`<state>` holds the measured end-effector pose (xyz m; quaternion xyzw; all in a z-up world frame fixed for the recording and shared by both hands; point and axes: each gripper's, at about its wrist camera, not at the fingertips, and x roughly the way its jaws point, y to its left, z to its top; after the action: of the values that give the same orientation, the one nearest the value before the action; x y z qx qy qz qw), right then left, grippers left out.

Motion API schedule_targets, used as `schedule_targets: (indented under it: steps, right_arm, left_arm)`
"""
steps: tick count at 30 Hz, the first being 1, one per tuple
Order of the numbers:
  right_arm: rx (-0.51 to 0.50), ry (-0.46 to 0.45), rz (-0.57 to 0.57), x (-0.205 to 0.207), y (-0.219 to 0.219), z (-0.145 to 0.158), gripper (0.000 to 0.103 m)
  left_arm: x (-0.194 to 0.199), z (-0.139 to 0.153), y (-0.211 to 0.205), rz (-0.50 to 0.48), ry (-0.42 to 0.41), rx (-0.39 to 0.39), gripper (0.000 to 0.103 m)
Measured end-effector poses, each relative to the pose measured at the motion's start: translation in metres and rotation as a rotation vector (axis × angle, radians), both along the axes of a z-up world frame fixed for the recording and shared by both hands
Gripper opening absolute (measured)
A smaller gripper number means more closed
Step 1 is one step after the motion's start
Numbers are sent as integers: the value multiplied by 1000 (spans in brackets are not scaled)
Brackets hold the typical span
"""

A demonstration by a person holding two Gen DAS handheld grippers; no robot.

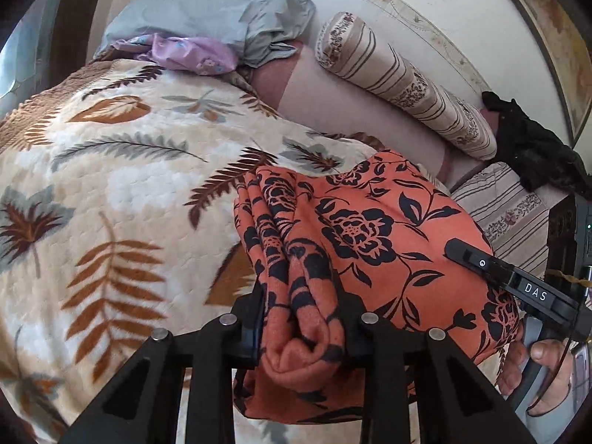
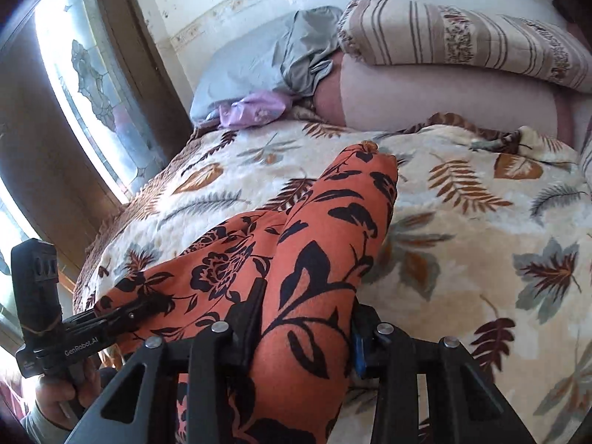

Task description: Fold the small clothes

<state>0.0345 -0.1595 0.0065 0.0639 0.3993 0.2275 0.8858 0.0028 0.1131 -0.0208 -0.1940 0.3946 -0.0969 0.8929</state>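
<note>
Left gripper [image 1: 303, 336] clamps bunched cloth [image 1: 370, 229], frame bottom centre. Right gripper [image 2: 303, 336] pinches cloth fold likewise. Risk: thick bunch slips from jaws, fold sags onto blanket [image 1: 111, 185], edges misalign.

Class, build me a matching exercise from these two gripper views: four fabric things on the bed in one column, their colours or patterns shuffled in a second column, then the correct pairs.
Things
1. garment held by both grippers
2. blanket
3. bolster
4. pillow

Looks
A. cream with brown and grey leaves
B. plain pale blue-grey
C. orange with black flowers
D. beige with brown stripes

Pairs: 1-C, 2-A, 3-D, 4-B
</note>
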Motion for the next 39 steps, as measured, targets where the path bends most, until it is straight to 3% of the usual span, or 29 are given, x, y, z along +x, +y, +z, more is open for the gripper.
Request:
schedule_targets:
  steps: [2, 3, 4, 5, 6, 7, 8, 11, 14, 18, 19, 20, 21, 24, 29, 32, 34, 35, 36, 39]
  right_arm:
    - [42, 48, -85, 16, -27, -23, 43]
    - [48, 117, -123, 23, -40, -45, 46]
    - [60, 240, -165, 31, -52, -71, 57]
    - [91, 364, -209, 33, -66, -98, 67]
    - [172, 418, -231, 30, -83, -116, 68]
    - [281, 404, -232, 22, -96, -122, 73]
    - [314, 389, -242, 16, -105, -121, 73]
    - [323, 368, -274, 11, -117, -112, 78]
    - [306, 269, -280, 2, -119, -88, 78]
    - [289, 142, -233, -21, -103, -51, 78]
    - [286, 116, -208, -26, -96, -45, 80]
    - [270, 107, -173, -30, -85, -42, 88]
    - [236, 127, -128, -31, -73, -46, 93]
    - [89, 351, -95, -17, -48, -94, 98]
    - [135, 260, -152, -28, -50, -64, 98]
    - [95, 189, -125, -35, -41, -51, 98]
    - [56, 242, -94, -27, -33, -70, 98]
    - [40, 319, -98, -22, -32, -88, 99]
    - [33, 321, -108, -19, -31, -96, 99]
    - [42, 291, -139, -28, -29, -78, 99]
  left_arm:
    - [23, -21, -21, -24, 31, 35, 39]
    - [34, -41, -34, -51, 111, 84, 44]
    - [37, -64, -41, -84, 226, 124, 51]
    - [37, -79, -42, -90, 274, 93, 53]
    - [29, -76, -35, -59, 226, 52, 58]
    - [24, -72, -31, -52, 232, 47, 69]
    - [21, -68, -27, -42, 244, 52, 71]
    - [13, -52, -13, -11, 213, 36, 71]
    - [16, -39, -6, 4, 167, 27, 72]
    - [30, -76, -23, -22, 277, 145, 79]
    - [28, -78, -27, -15, 246, 162, 80]
    - [26, -77, -29, -11, 234, 178, 80]
    - [26, -75, -29, -2, 235, 179, 80]
    - [24, -73, -26, 18, 251, 159, 80]
    - [14, -67, -26, 23, 224, 197, 80]
    - [13, -68, -25, 35, 228, 179, 80]
    - [13, -69, -24, 41, 233, 169, 80]
    - [12, -68, -24, 41, 235, 165, 80]
    - [11, -67, -24, 38, 235, 162, 80]
    - [3, -59, -22, 42, 211, 188, 80]
